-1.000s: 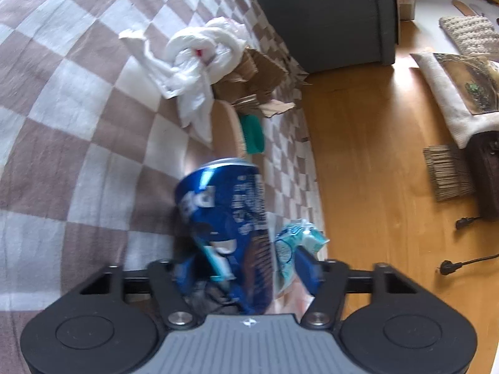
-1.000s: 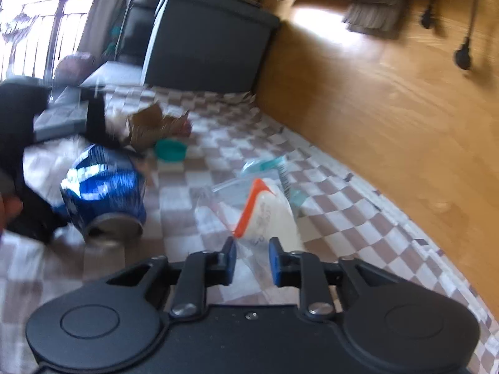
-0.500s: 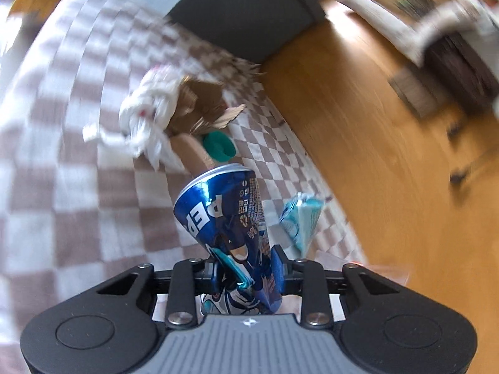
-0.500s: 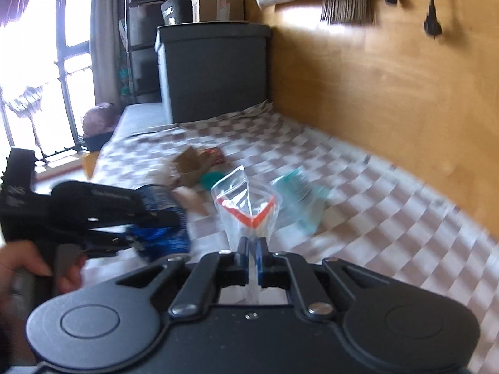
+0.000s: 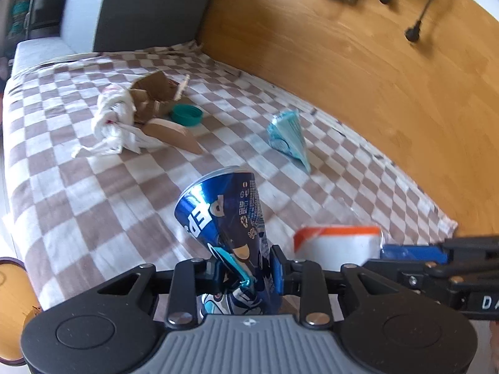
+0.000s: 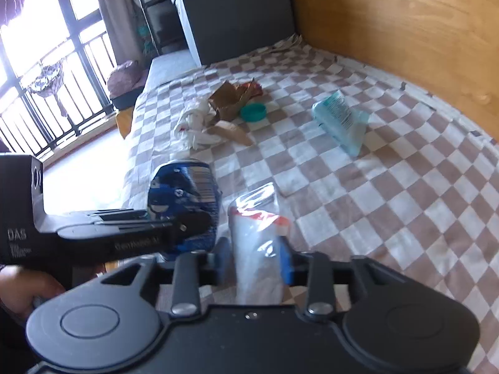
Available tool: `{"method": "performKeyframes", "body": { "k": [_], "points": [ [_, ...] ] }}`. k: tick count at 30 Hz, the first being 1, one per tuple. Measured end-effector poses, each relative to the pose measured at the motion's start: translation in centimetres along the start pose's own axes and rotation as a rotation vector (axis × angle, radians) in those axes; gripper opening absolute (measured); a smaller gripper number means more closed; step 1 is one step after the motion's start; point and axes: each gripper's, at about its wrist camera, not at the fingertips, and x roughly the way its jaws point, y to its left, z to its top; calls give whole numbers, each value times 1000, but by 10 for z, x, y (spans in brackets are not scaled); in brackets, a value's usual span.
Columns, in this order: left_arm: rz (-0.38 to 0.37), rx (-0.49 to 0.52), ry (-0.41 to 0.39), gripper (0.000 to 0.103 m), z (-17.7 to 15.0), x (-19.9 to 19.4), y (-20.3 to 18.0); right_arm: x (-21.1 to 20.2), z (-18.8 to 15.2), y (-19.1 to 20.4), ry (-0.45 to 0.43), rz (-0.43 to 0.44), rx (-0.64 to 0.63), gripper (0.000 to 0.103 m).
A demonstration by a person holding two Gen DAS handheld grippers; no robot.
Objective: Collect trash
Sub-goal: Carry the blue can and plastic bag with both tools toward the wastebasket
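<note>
My left gripper (image 5: 246, 272) is shut on a crushed blue Pepsi can (image 5: 223, 210), held upright above the checkered blanket (image 5: 78, 212). My right gripper (image 6: 254, 263) is shut on a clear plastic bag with an orange-red strip (image 6: 257, 240); the bag also shows in the left wrist view (image 5: 336, 243), just right of the can. The can shows in the right wrist view (image 6: 184, 187), left of the bag. On the blanket lie a light blue wrapper (image 5: 288, 135), a white crumpled plastic bag (image 5: 112, 121), torn brown cardboard (image 5: 152, 96) and a teal lid (image 5: 186, 114).
The blanket lies on a wooden floor (image 5: 358, 62). A dark grey storage box (image 6: 234, 12) stands at its far end. Power cords (image 5: 414, 31) lie on the floor. A window with railings (image 6: 40, 71) is at the left.
Both grippers have lifted off the blanket and drawn together. The left one closed on the can; the right one closed on the clear bag and raised it.
</note>
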Motion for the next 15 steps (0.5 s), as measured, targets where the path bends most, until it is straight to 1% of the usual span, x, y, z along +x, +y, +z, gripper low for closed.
{"method": "performKeyframes", "body": {
  "k": [2, 4, 6, 7, 12, 15],
  "points": [
    [-1, 15, -2, 30, -2, 0, -3, 5, 1, -1, 27, -12, 0, 43],
    [-1, 24, -2, 30, -5, -1, -5, 11, 1, -5, 65, -19, 22, 42],
    [-2, 19, -1, 30, -6, -2, -4, 22, -2, -10, 114, -4, 60, 38],
    [0, 18, 0, 30, -6, -2, -4, 28, -5, -12, 135, 5, 77, 34],
    [20, 23, 8, 30, -5, -10, 0, 27, -11, -9, 119, 7, 92, 29],
    [39, 18, 4, 29, -3, -17, 6, 22, -9, -5, 93, -20, 85, 28]
  ]
}}
